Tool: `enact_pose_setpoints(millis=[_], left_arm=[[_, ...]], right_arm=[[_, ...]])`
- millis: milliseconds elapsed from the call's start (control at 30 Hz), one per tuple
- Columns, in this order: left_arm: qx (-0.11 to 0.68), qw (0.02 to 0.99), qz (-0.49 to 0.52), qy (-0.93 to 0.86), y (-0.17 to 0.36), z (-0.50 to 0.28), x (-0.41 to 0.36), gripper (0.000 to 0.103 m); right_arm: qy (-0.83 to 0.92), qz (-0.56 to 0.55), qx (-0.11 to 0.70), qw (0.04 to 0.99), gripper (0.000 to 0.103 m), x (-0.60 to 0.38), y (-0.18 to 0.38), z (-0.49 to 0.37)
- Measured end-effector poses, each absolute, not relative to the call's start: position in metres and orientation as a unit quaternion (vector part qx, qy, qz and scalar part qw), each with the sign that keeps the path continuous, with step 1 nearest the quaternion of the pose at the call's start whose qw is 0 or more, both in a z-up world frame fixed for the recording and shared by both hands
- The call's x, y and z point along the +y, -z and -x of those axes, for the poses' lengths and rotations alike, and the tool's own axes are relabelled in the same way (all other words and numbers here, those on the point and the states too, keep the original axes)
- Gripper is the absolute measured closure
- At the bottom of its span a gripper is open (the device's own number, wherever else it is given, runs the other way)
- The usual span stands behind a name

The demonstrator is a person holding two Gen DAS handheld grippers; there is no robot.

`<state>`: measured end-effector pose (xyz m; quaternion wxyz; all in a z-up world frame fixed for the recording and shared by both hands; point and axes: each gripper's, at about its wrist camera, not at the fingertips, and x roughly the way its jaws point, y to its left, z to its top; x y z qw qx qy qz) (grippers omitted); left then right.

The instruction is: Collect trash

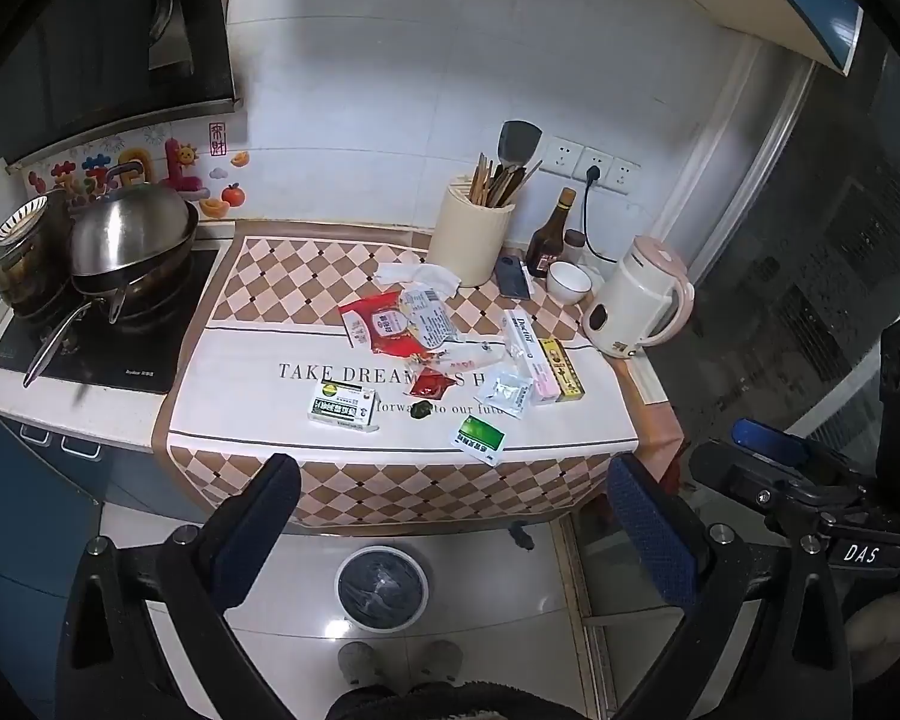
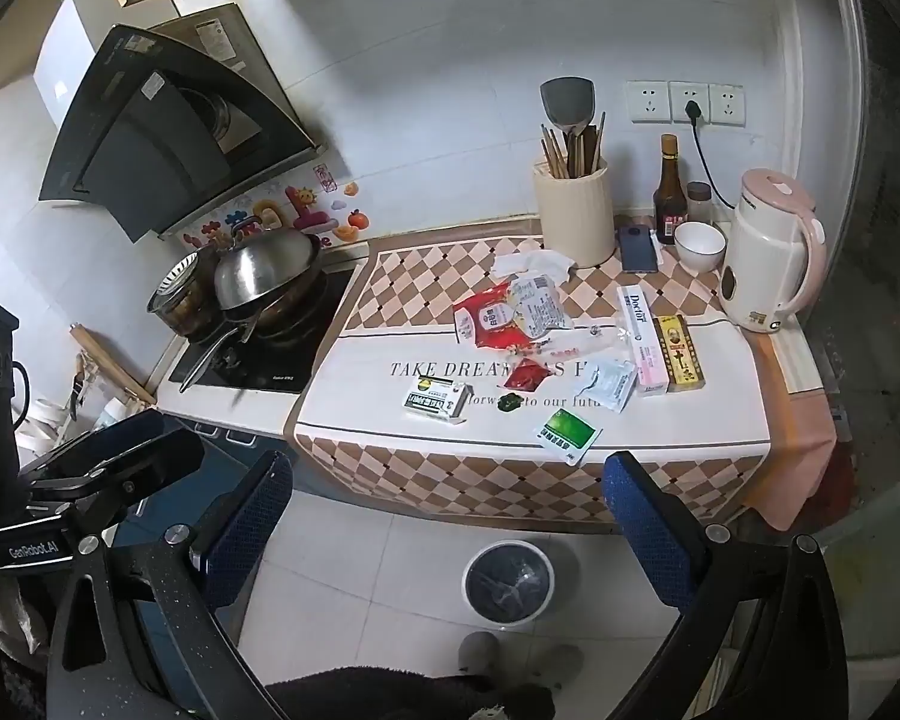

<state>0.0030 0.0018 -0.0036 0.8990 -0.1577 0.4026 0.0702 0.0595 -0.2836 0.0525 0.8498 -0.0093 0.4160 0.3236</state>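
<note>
Trash lies on the counter's checked cloth (image 1: 258,276): a green-and-white medicine box (image 1: 342,407) (image 2: 435,401), a green sachet (image 1: 480,438) (image 2: 568,433), red wrappers (image 1: 378,324) (image 2: 486,318), a small red packet (image 1: 431,385), a clear sachet (image 1: 510,391), a pink-white Doctor box (image 1: 531,354) (image 2: 642,336), a yellow box (image 1: 561,369) (image 2: 679,353) and crumpled tissue (image 1: 417,276) (image 2: 531,264). A white bin with a black liner (image 1: 381,585) (image 2: 508,582) stands on the floor below. My left gripper (image 1: 450,522) and right gripper (image 2: 450,516) are open and empty, held back from the counter.
An induction hob with stacked pans (image 1: 126,252) sits at the left. A utensil holder (image 1: 471,237), sauce bottle (image 1: 549,237), phone (image 1: 513,278), white bowl (image 1: 569,282) and kettle (image 1: 636,297) stand at the back right. The other gripper (image 1: 810,492) is at my right.
</note>
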Motion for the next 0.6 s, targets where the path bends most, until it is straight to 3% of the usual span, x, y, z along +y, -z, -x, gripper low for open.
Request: enact_pose_setpoints(millis=[600], left_arm=[[0.402,0.899,0.159,-0.068,0.0021,-0.0035,-0.0081,0.000]], right_arm=[[-0.323,0.009,0.417,0.849,0.000,-0.2803,-0.0471,-0.0557]])
